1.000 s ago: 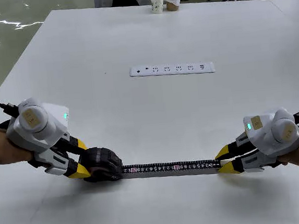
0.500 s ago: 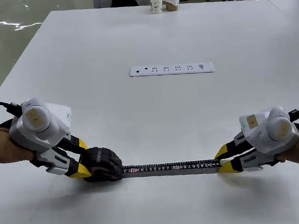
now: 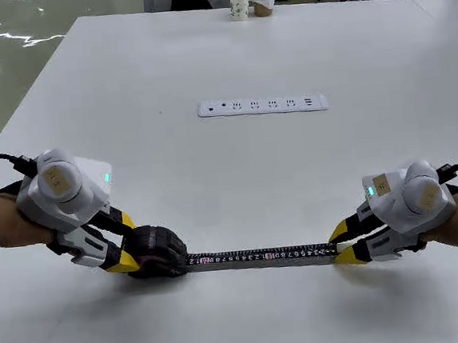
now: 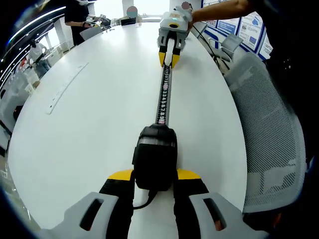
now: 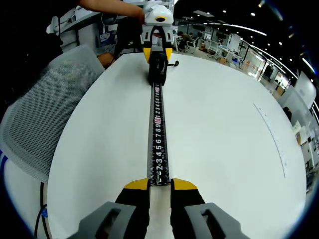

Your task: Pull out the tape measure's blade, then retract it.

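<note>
A black tape measure case [image 3: 157, 251] rests on the white table [image 3: 226, 51], and my left gripper [image 3: 128, 244] is shut on it; in the left gripper view the case [image 4: 155, 155] sits between the yellow-tipped jaws. The dark blade [image 3: 260, 256] lies flat on the table, pulled out to the right. My right gripper [image 3: 342, 244] is shut on the blade's free end. In the right gripper view the blade [image 5: 158, 134] runs from my right gripper [image 5: 160, 185] up to the case [image 5: 158, 67]. The left gripper view shows the blade [image 4: 164, 94] running to the right gripper [image 4: 169, 59].
A white power strip [image 3: 262, 105] lies mid-table beyond the blade. Paper cups [image 3: 241, 3] stand at the far edge. A mesh office chair [image 4: 269, 124] stands by the table's near side. People and desks are far behind.
The right gripper has shifted slightly left and tilted, still on the blade end. The left gripper and case have stayed put; the blade's length looks about the same.
</note>
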